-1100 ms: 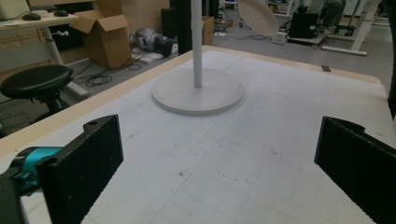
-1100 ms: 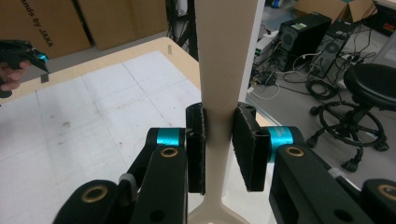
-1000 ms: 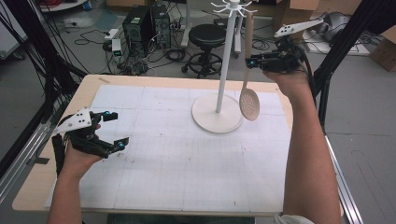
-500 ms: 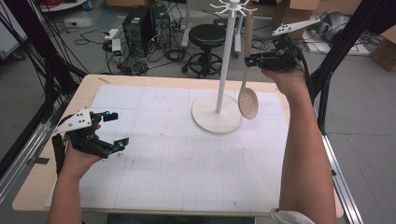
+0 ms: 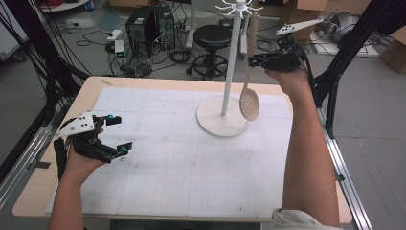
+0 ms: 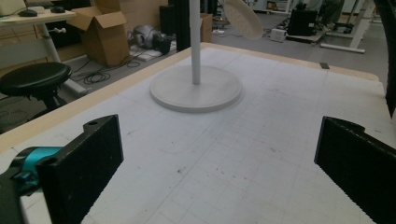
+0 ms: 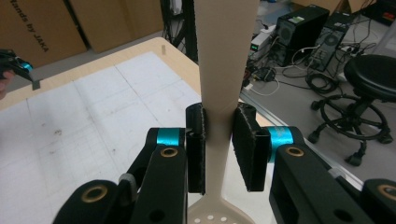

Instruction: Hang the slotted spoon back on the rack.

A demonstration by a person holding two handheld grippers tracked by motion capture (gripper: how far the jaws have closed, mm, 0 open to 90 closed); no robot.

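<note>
Surface: table (image 5: 158,84) under white grid mat (image 5: 182,163) | room: stool (image 5: 213,36), computer towers (image 5: 151,21), boxes | right hand-held gripper (image 5: 253,61) clamped on skimmer (image 5: 249,101) handle beside white stand (image 5: 225,115) | left hand-held gripper (image 5: 122,134) jaws apart, above mat.

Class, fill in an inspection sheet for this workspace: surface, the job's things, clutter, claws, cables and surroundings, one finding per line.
Surface: wooden table under a white gridded mat with faint dark marks.
Job's things: beige slotted spoon held hanging beside the white hook stand, its bowl above the stand's round base.
Clutter: nothing seen on the mat apart from the stand.
Claws: right claw shut on the spoon's handle; left claw open, holding nothing, low over the mat's left side.
Cables: a black cable runs from the right claw; loose cables lie on the floor behind the table.
Surroundings: black stool, computer towers, cardboard boxes.
</note>
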